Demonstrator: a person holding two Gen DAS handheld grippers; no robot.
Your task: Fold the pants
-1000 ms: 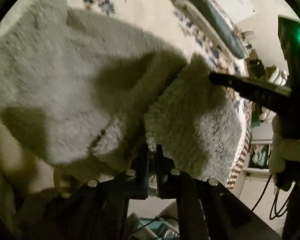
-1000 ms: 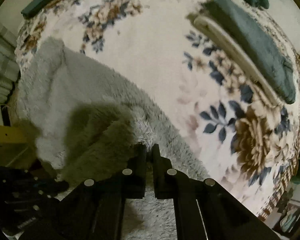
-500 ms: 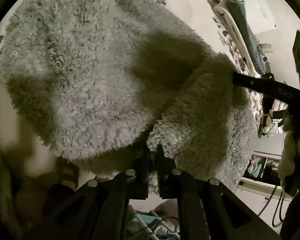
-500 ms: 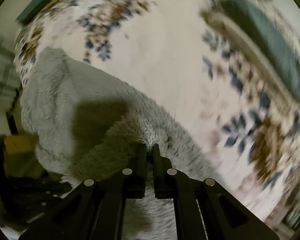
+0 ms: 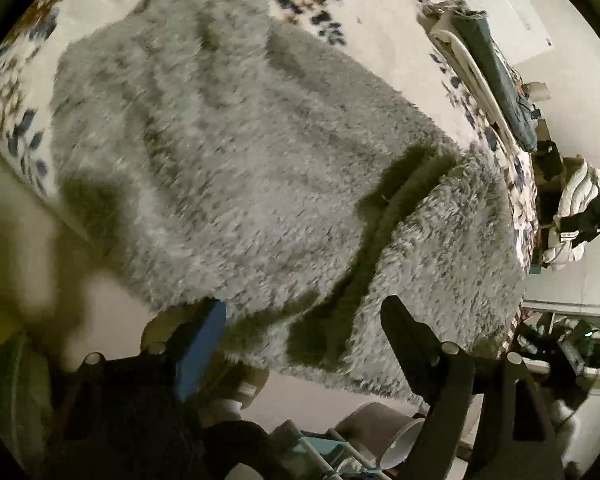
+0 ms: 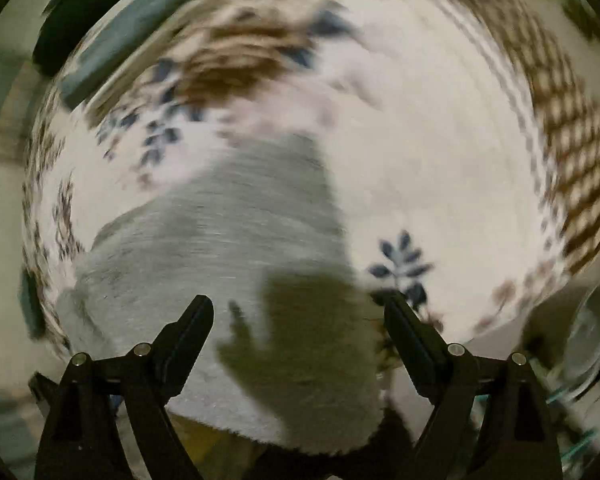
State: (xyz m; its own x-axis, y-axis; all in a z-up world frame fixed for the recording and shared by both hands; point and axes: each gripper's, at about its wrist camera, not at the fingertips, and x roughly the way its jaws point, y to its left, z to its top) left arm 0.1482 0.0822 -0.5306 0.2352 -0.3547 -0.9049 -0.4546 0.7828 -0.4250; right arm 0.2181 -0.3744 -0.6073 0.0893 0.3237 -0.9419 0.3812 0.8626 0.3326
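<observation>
— Fluffy grey pants (image 5: 235,168) lie on the flowered bed cover (image 6: 420,160), one layer over another. What are the tools doing?

— The left gripper (image 5: 304,320) and the right gripper (image 6: 300,312) are both spread wide, holding nothing.

— How will the pants feel?

— Soft, floppy and light, I think. Best to pinch the thick edge near the bed's side, so both layers lift together.

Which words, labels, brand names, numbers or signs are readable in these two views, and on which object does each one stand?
No text can be read in either view.
The fluffy grey pants show no tag or print.
The floral bedspread has only a flower pattern, with no letters; the right wrist view is motion-blurred.
The cluttered items past the bed are too small to tell.
</observation>
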